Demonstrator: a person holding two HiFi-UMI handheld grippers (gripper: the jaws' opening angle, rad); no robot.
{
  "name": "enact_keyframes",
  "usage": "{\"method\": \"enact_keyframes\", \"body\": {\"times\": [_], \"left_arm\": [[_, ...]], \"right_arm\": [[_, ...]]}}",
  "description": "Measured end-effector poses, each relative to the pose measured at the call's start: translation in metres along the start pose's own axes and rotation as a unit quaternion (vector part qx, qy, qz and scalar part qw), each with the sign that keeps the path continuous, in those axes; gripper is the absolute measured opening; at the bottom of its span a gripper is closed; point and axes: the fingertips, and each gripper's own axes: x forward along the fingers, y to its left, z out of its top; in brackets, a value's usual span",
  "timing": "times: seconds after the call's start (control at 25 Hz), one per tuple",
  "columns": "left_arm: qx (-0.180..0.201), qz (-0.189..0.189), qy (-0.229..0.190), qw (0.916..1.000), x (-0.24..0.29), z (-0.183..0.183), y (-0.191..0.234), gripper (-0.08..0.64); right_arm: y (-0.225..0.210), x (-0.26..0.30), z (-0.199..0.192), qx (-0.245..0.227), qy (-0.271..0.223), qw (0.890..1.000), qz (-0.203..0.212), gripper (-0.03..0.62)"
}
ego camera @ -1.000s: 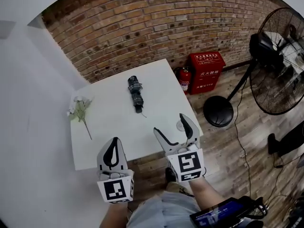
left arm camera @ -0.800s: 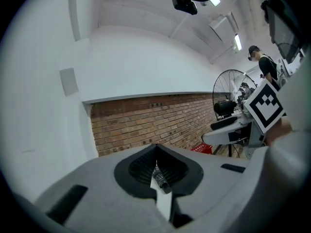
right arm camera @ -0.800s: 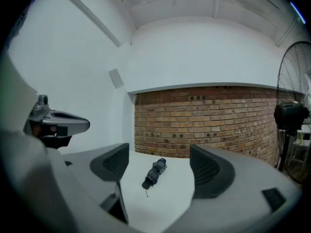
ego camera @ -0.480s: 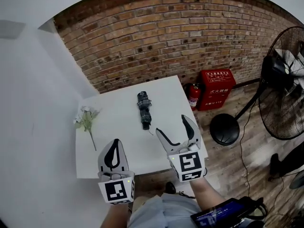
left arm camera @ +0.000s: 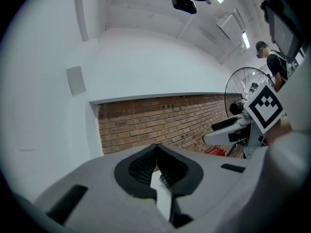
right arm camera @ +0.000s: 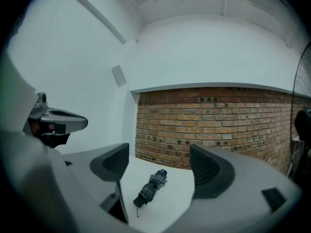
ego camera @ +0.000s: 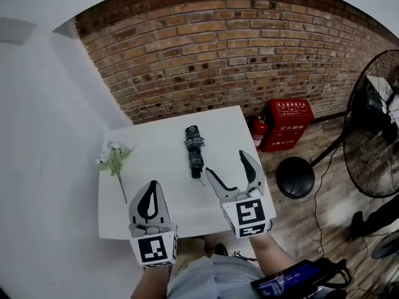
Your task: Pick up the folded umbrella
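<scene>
A dark plaid folded umbrella [ego camera: 194, 151] lies on the white table [ego camera: 162, 192], its handle end toward me. In the right gripper view the umbrella [right arm camera: 151, 186] shows between the two jaws, some way ahead. My right gripper [ego camera: 229, 167] is open, held above the table's near right part, just short of the umbrella's handle. My left gripper [ego camera: 150, 195] is shut with nothing in it, over the table's near edge. In the left gripper view the left gripper [left arm camera: 157, 168] has its pads pressed together and points at the brick wall.
A sprig of white artificial flowers [ego camera: 114, 157] lies at the table's left. A red fire-extinguisher box [ego camera: 288, 124] and an extinguisher [ego camera: 259, 132] stand by the brick wall. A large floor fan [ego camera: 368, 136] stands on the wooden floor to the right.
The head view has shifted, so the table and umbrella now sit lower and nearer to the grippers. My right gripper's open jaws are closer to the umbrella's handle end.
</scene>
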Motion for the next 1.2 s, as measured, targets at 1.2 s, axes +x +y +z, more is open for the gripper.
{"method": "enact_keyframes", "body": {"times": [1.2], "left_arm": [[-0.051,-0.029,0.064,0.9962,0.115,-0.102,0.094,0.008]], "right_arm": [[0.038,0.164,-0.077,0.007,0.109,0.994,-0.003,0.396]]}}
